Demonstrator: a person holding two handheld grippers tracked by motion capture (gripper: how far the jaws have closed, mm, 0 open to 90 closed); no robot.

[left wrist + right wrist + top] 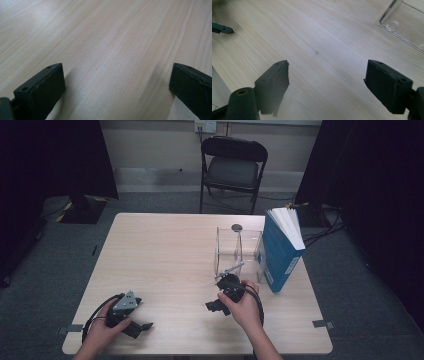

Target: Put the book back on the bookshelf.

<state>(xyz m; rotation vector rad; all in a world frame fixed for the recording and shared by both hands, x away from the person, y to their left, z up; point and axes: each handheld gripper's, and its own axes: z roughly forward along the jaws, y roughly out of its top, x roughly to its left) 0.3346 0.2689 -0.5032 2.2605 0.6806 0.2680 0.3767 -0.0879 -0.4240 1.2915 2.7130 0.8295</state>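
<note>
Since nothing is gripped, both grippers rest low on the table, jaws wide: right gripper just before the clear stand, left gripper well apart from it.

Bare table lies left; clear stand and book block the right.

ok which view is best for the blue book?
High view: the blue book stands upright at the table's right side, pages up, against the clear acrylic stand. Right gripper view catches the stand's corner; left gripper view, bare wood.
</note>
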